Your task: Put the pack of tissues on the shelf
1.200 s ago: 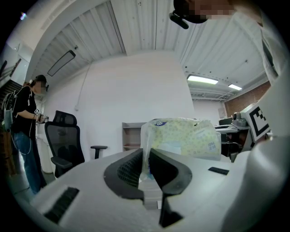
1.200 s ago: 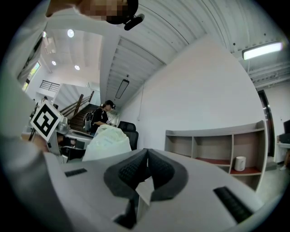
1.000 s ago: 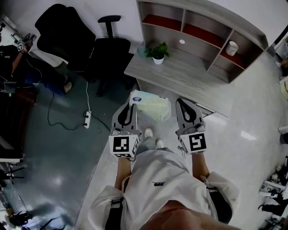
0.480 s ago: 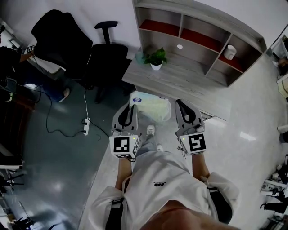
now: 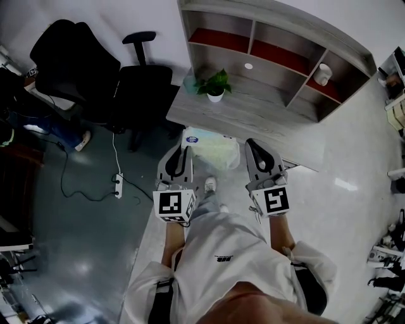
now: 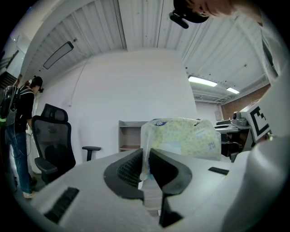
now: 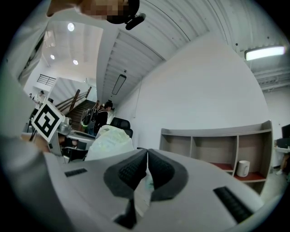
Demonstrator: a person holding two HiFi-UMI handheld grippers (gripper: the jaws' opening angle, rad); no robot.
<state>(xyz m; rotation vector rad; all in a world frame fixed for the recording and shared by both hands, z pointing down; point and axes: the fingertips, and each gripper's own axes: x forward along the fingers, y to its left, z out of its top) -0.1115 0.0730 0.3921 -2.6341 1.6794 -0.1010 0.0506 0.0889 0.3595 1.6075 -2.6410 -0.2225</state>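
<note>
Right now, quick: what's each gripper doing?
Left gripper: closed, pinching the pack of tissues by its wrapper edge.
Right gripper: closed on the wrapper's other edge.

A white wall backs a grey wood-grain shelf whose upper compartments have red floors. A small potted plant stands on its broad lower ledge, and a white cup stands in the right compartment. Two black office chairs stand left of it. The floor is dark grey-green at left and pale and glossy at right, with a power strip and cable lying on it. A strip light glows on the ribbed white ceiling.
</note>
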